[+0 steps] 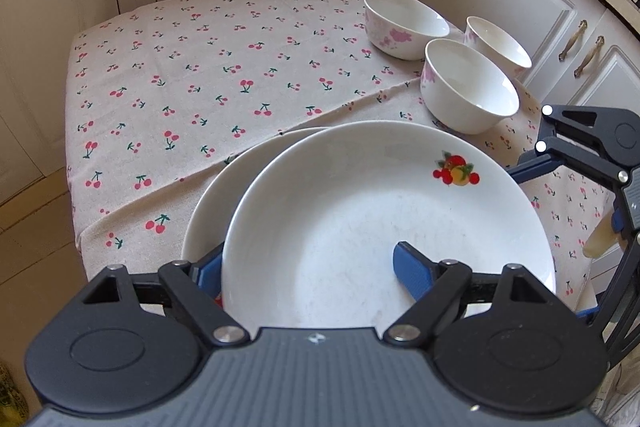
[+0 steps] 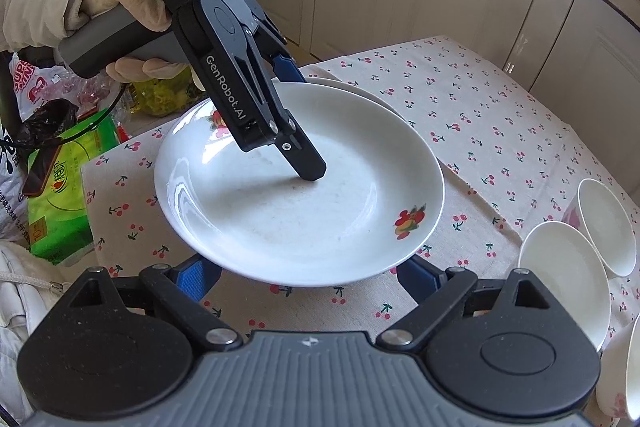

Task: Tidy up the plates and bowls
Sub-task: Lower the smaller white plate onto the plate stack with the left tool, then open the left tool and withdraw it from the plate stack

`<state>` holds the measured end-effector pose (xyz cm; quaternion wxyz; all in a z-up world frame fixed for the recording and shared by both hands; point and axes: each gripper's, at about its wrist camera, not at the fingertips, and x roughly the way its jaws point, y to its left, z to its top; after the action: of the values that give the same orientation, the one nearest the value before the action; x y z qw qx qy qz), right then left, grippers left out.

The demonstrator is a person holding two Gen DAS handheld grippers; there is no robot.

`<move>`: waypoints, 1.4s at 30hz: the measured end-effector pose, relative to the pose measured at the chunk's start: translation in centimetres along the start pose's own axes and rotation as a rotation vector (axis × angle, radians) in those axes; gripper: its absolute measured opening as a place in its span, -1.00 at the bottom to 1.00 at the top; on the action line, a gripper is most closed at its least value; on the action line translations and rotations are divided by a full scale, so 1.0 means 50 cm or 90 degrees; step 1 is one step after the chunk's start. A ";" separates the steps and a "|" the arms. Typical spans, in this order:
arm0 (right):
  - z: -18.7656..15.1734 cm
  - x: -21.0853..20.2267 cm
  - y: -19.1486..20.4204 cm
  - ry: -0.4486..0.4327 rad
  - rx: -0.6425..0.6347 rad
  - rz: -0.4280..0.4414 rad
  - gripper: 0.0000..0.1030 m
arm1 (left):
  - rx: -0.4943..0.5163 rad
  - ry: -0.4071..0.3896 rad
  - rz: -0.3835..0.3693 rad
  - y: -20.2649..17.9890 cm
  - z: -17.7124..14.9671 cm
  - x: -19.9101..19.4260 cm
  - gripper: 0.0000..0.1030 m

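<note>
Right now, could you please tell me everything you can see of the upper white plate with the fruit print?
The upper plate is round, shallow and glossy white, ceramic by its look, with two fruit prints on its sloping rim and faint smudges in its well. It lies off-centre on a second plate over the cherry tablecloth. One finger of the left tongs rests inside it, the other beyond its rim; the right tongs stand open at its near edge.
</note>
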<state>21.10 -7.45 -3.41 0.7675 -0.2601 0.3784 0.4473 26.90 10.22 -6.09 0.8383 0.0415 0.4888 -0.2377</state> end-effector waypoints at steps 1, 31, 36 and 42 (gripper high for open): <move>0.000 -0.001 0.001 -0.001 -0.001 0.000 0.87 | 0.004 0.002 0.000 0.001 0.001 -0.002 0.63; 0.008 -0.003 0.015 -0.007 -0.008 -0.021 0.88 | 0.004 -0.038 0.021 0.016 -0.004 -0.045 0.68; 0.016 0.000 0.020 -0.017 -0.013 -0.013 0.88 | -0.002 -0.048 0.026 0.026 -0.006 -0.051 0.74; 0.018 -0.018 0.010 -0.042 0.020 -0.031 0.96 | -0.015 -0.085 0.018 0.018 -0.013 -0.074 0.76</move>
<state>20.68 -6.97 -2.20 0.7941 -0.2422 0.3532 0.4313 25.26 12.54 -3.47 0.8727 0.0227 0.4340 -0.2224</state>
